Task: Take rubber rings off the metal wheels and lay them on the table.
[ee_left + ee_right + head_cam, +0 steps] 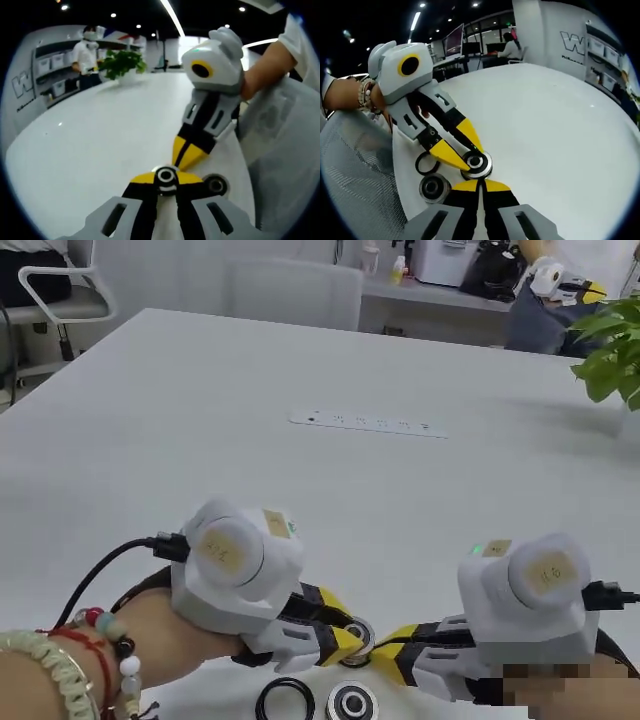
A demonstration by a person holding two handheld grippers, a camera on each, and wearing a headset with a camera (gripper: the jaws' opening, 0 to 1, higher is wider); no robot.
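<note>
The left gripper (345,637) is held by a hand (150,640) that wears bead bracelets, and it points toward the right over the white surface (300,490). Its yellow jaws are closed on a small metal wheel (477,162), one jaw on each side of it. In the left gripper view this wheel sits just between the two yellow tips. The wheel rests on the surface at the near edge, between the two grippers.

The right gripper (480,187) comes from the opposite side and points at the same wheel. Its jaws are pressed close together, with only a thin line between them, and the tips reach the edge of the wheel. Whether they pinch rubber there, I cannot tell.

A loose black rubber ring (287,681) lies flat on the surface, just under the left gripper and close to the person. Beside it stands a second metal wheel (352,703), apart from both grippers.

Farther away, a white power strip (365,423) lies on the surface, and a green plant (610,350) stands at the right edge.
</note>
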